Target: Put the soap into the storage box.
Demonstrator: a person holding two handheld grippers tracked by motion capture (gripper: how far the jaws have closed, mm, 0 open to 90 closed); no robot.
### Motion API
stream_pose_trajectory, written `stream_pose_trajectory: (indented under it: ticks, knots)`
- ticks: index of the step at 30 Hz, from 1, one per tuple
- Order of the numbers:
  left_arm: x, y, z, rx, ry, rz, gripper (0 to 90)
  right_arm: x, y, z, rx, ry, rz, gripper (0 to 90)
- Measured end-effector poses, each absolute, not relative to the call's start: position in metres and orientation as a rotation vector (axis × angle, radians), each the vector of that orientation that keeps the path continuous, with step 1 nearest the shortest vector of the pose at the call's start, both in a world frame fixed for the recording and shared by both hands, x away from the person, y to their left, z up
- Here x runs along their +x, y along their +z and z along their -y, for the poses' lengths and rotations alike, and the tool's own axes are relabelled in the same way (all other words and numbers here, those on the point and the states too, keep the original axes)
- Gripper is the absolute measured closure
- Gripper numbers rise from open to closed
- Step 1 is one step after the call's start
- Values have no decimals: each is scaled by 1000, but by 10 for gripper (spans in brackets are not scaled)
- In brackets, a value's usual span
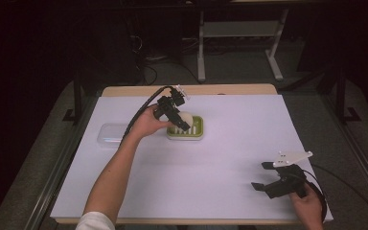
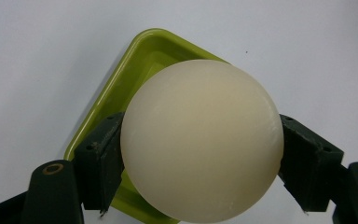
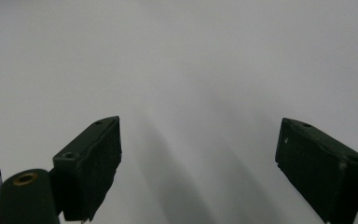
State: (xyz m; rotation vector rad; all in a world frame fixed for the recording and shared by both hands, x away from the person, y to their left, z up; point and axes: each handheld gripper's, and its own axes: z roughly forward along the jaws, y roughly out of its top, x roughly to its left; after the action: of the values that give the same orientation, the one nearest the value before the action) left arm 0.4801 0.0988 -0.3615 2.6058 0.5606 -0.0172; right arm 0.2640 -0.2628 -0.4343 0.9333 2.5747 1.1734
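Observation:
A cream ball [image 1: 186, 118] [image 2: 201, 140] sits between the jaws of my left gripper [image 1: 179, 120] [image 2: 200, 163], which is shut on it. The ball hangs just over a green dish [image 1: 191, 130] [image 2: 121, 88] with white ribs, in the middle back of the table. My right gripper [image 1: 263, 176] [image 3: 200, 172] rests low at the front right, open, with nothing but white table between its jaws.
A clear plastic lid or box [image 1: 111, 134] lies left of the green dish. The white sheet [image 1: 220, 158] covers the table. Beyond the far edge are table legs and cables on the floor.

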Motion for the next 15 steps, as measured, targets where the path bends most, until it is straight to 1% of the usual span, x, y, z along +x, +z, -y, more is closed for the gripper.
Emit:
stream_pose_trajectory:
  ticks: [15]
  knots:
    - [483,-368,-96,2613,-20,-569,241,264,-434,263,933,1174,-2574,136]
